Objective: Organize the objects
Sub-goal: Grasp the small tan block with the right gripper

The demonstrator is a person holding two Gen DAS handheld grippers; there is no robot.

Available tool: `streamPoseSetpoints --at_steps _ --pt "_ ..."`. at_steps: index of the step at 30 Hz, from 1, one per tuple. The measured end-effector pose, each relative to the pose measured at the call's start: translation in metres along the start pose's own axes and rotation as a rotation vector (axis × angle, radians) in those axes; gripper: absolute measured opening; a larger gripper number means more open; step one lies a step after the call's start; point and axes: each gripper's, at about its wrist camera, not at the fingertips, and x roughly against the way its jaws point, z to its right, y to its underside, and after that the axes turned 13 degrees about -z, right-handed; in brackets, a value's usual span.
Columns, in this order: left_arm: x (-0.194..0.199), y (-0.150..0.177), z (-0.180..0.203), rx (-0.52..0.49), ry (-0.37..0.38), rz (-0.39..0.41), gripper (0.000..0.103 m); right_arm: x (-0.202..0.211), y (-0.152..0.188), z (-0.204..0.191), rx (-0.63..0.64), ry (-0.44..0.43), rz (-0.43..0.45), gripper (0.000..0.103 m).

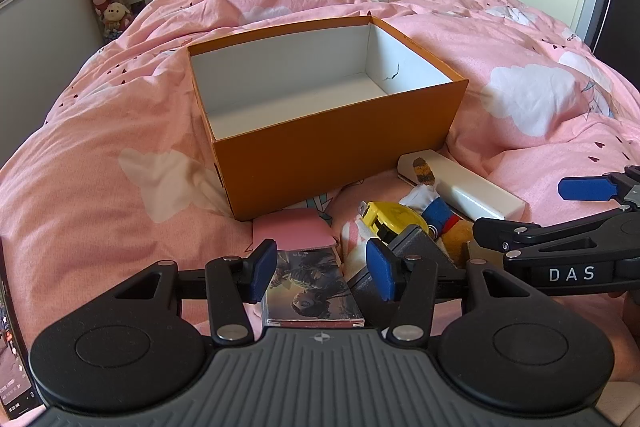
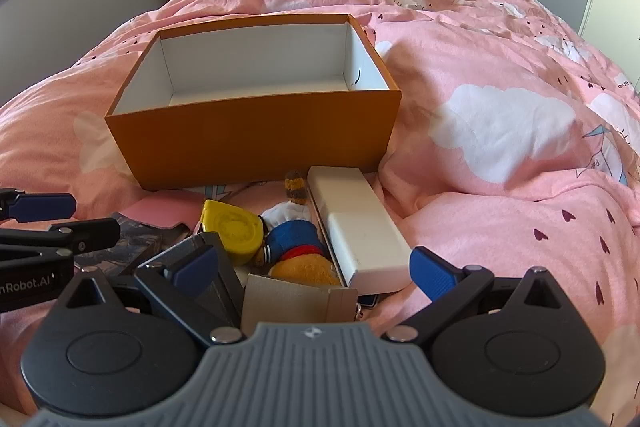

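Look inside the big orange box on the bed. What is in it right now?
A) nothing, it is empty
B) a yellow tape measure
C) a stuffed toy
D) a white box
A: the orange box shows only bare white walls and floor, while the yellow tape measure, the stuffed toy and the white box all lie on the bedcover in front of it.

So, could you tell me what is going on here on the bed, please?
A person is tidying loose items into an empty orange box on a pink duvet. The left tongs straddle a picture-covered box without pressing it. The right tongs hang wide open over a plush toy, yellow tape measure and white box.
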Motion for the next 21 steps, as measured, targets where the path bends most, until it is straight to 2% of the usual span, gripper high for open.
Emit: streamPoseSetpoints --at_steps 12,16,21 --pt "-0.001 0.0 0.001 -0.004 0.006 -0.007 0.061 -0.004 0.004 -0.001 -0.007 -0.007 -0.01 0.102" --pt "0.0 -0.001 -0.004 0.005 0.062 -0.025 0.061 -0.004 0.002 0.0 -0.01 -0.012 -0.014 0.102" --pt "0.002 -0.01 -0.014 0.018 0.121 -0.044 0.051 -0.003 -0.005 0.007 -0.011 -0.054 -0.033 0.101"
